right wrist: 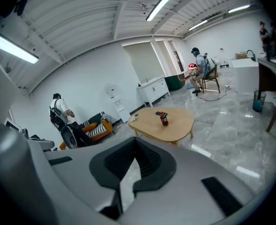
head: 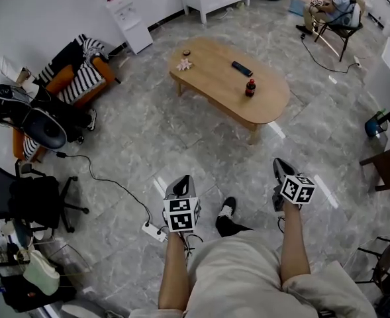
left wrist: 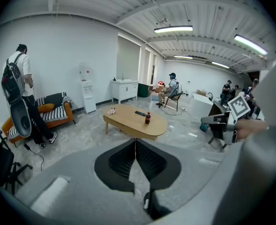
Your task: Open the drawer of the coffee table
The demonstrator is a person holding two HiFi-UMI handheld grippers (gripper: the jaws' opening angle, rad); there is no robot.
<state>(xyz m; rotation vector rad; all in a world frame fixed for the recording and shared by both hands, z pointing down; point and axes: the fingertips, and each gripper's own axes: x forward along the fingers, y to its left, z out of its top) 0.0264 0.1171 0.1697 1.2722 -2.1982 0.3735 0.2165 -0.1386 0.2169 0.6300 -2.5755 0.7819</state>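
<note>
Open marble floor stretches up to the near edge of the coffee table. A power strip and its cable lie left; dark furniture stands right.

- right gripper: jaws closed together, nothing between
- coffee table ahead, well apart
- dark bottle upright on it
- person standing by orange sofa, left

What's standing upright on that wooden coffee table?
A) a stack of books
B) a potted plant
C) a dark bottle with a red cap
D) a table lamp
C: a dark bottle with a red cap stands on the coffee table, near a flat remote.
</note>
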